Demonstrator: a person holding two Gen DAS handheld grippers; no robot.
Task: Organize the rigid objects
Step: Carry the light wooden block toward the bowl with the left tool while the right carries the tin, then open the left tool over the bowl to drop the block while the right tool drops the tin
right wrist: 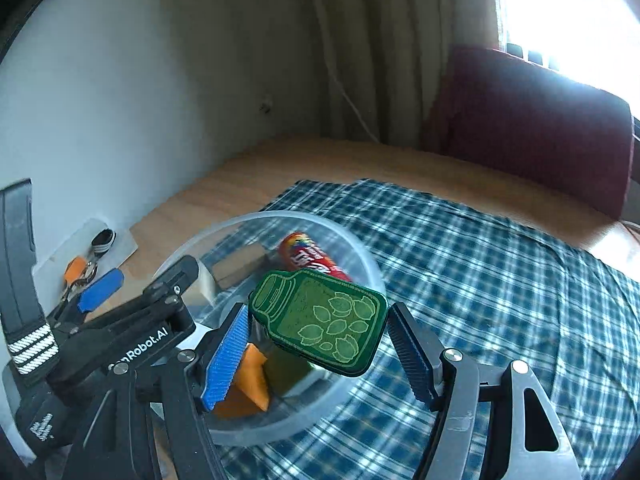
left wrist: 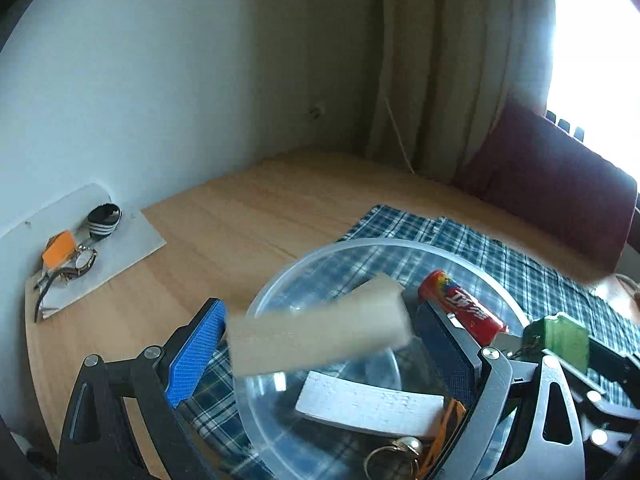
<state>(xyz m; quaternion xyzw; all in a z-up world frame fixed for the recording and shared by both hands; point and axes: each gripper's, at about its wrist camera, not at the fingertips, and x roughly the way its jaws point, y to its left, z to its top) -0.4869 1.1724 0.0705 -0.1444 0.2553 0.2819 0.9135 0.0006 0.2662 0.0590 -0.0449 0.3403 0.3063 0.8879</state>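
A clear plastic bowl (left wrist: 276, 280) (right wrist: 362, 258) stands on a blue checked cloth (left wrist: 520, 264) (right wrist: 480, 264). Inside lie a red candy tube (left wrist: 460, 306) (right wrist: 308, 258), a white flat block (left wrist: 368, 404), an orange piece (right wrist: 252, 376) and a gold ring (left wrist: 394, 456). My left gripper (left wrist: 320, 308) hovers over the bowl with its blue pads spread wide. A wooden block (left wrist: 320, 340) (right wrist: 240, 266), motion-blurred, hangs loose between them. My right gripper (right wrist: 318, 312), over the bowl's near rim, is shut on a green jar-shaped piece (right wrist: 320, 324) (left wrist: 560, 336).
At the left, against the wall, a white board (left wrist: 132, 252) carries a wristwatch (left wrist: 82, 266), an orange block (left wrist: 58, 254) and a black-and-white striped roll (left wrist: 104, 220). Bare wooden tabletop (left wrist: 240, 216) lies between board and cloth. A dark red cushion (left wrist: 552, 184) and curtains stand behind.
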